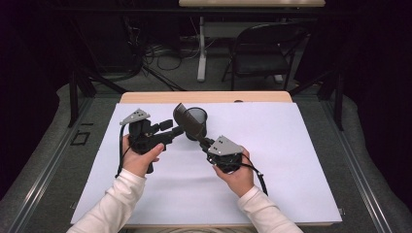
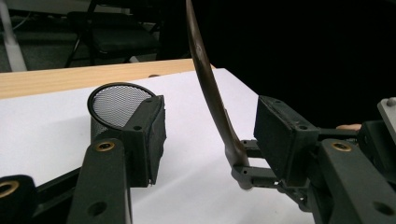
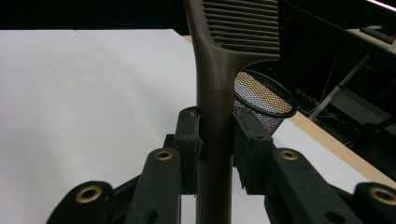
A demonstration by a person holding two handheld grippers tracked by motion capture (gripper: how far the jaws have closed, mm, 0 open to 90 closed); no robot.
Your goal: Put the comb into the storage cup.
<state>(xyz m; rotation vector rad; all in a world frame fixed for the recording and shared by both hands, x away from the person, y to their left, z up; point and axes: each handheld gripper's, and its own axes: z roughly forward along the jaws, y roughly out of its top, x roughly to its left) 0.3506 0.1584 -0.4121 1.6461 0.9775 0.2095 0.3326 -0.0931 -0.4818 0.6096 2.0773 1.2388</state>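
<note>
Gripping a brown spatula (image 3: 219, 93) by its handle, the right hand-held gripper (image 1: 206, 144) points the slotted blade up and away toward the mesh cup (image 1: 197, 116) just beyond. The left hand-held gripper (image 1: 170, 130) hangs beside the blade with jaws apart, holding nothing. The right is nearer the cup on the counter (image 1: 291, 145).

Evenly lit from above on the white sheet (image 1: 272, 160); dark, murky surroundings; soft shadows; close jaws slightly blurred.
</note>
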